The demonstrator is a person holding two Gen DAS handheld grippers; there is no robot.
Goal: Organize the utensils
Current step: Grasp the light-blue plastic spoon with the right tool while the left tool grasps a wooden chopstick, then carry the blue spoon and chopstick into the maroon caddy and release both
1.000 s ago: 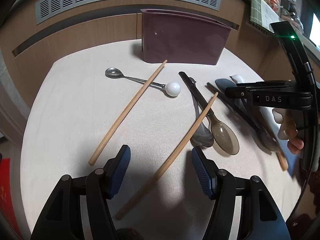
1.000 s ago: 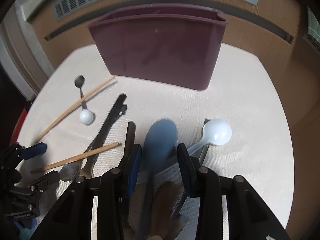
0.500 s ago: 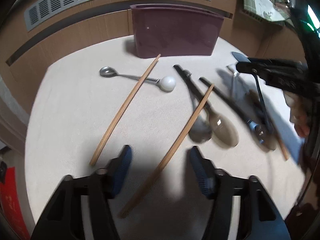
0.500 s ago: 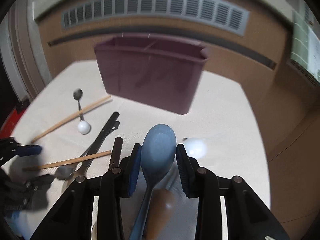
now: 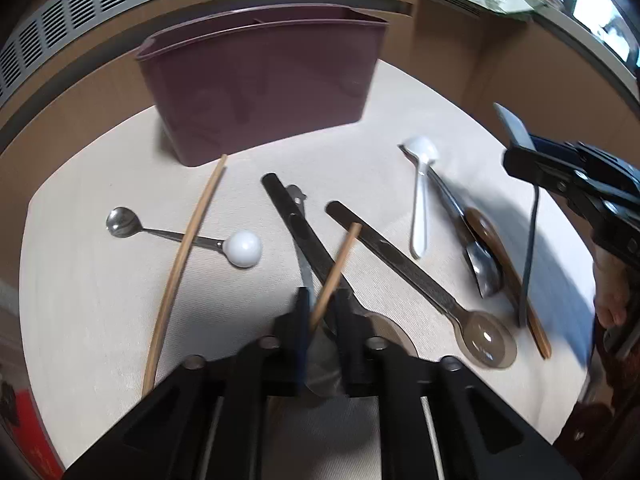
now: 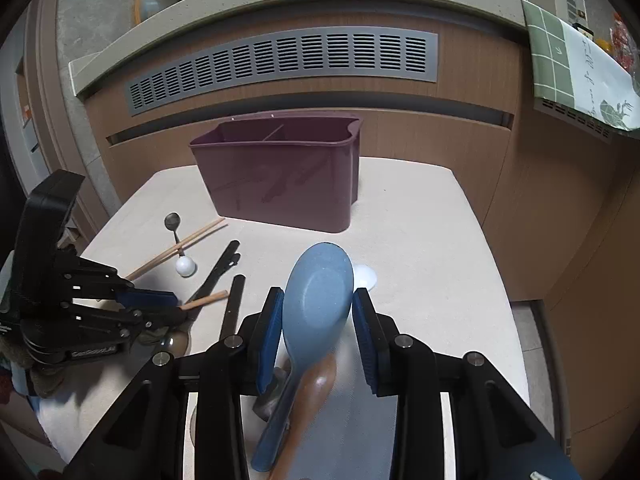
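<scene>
On the cream tabletop (image 6: 420,216), bare cloth runs wide to the right of the maroon organizer (image 6: 280,176), which stands at the back edge against the wooden wall; its two compartments look empty. Left and front of it the surface is crowded with loose utensils: one chopstick (image 5: 180,256) across a ball-ended spoon (image 5: 240,243), a white plastic spoon (image 5: 420,200), a smoky translucent spoon (image 5: 486,336).

The left tongs (image 5: 322,312) have just been closing and now pinch the second chopstick (image 5: 336,268), whose far end is tilted up off the cloth. A second ago they stood wide apart over it as it lay flat.

The right tongs (image 6: 318,312) hold the blue rice paddle (image 6: 318,300) by its broad blade, lifted above the tabletop where earlier it lay among the spoons.
</scene>
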